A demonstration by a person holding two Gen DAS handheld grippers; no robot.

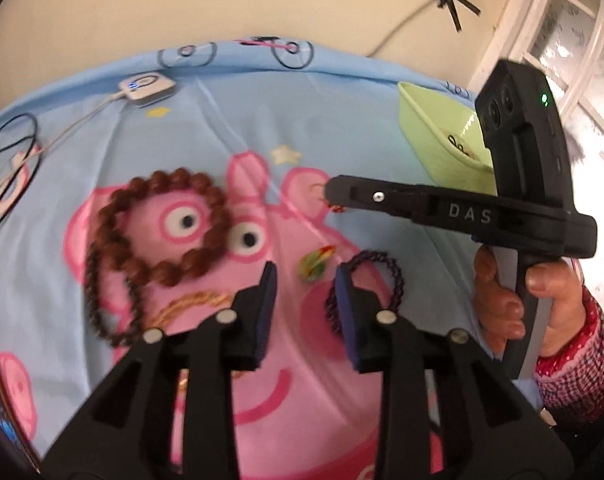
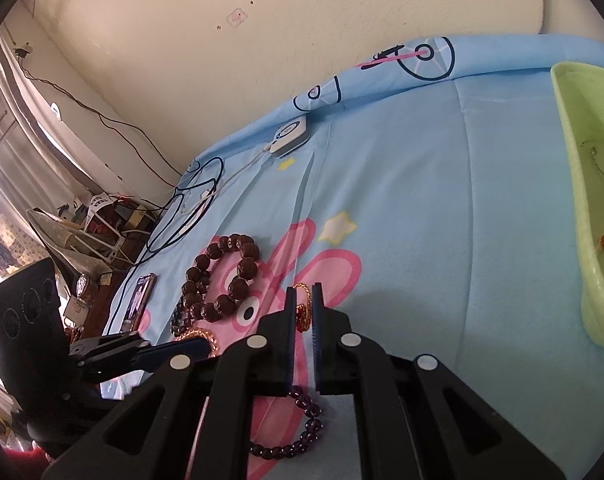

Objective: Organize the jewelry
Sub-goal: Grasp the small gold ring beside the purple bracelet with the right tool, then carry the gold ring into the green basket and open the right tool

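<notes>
Jewelry lies on a cartoon-print blue bedsheet (image 1: 342, 112). My left gripper (image 1: 306, 280) is open and holds nothing. A small green, yellow and red piece (image 1: 314, 266) lies on the sheet just past its tips, and a purple bead bracelet (image 1: 386, 272) curls by its right finger. To the left are a large brown bead bracelet (image 1: 157, 224), a gold chain (image 1: 189, 300) and a dark thin bead string (image 1: 109, 316). My right gripper (image 2: 304, 292) is shut on a small red pendant with a gold ring (image 2: 301, 314), above the sheet. The purple bracelet (image 2: 297, 428) lies under it.
A pale green tray (image 2: 574, 168) with a few pieces inside stands at the right, also visible as the tray (image 1: 434, 132). A white device (image 1: 145, 88) with cables sits at the back left. A phone (image 2: 139, 300) lies near the left edge. A hand in a red patterned sleeve (image 1: 566, 344) holds the right gripper.
</notes>
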